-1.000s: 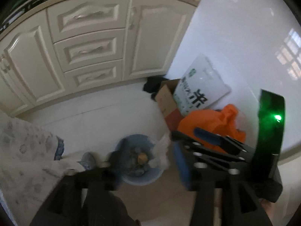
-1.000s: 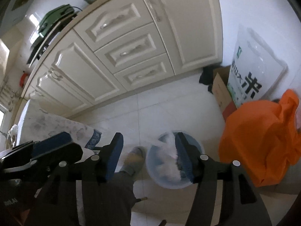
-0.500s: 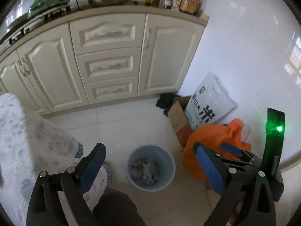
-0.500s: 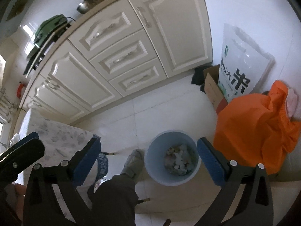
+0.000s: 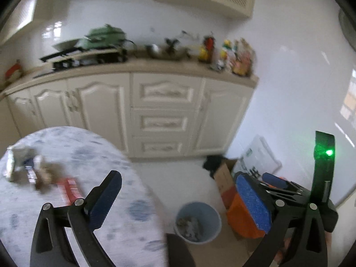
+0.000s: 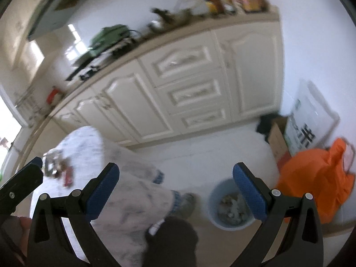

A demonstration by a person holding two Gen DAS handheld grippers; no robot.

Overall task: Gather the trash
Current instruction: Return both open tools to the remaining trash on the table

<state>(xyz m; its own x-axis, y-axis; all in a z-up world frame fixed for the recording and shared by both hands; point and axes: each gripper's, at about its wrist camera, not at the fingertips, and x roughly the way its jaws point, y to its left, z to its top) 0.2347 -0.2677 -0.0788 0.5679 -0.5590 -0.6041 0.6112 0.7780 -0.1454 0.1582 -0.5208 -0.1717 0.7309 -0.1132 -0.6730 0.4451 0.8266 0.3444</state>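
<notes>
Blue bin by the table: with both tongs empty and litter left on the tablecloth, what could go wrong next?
1. The litter on the table is a tight, blurred cluster; the open left tongs may knock pieces off the edge.
2. The blue bin stands low beside the orange bag, so a drop could miss.
3. The right tongs hang near the tablecloth and might snag it.

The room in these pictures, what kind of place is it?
Most likely a home kitchen: cream cabinets with drawers under a worktop, a green cooking appliance and bottles on it. A blue waste bin stands on the tiled floor.
</notes>
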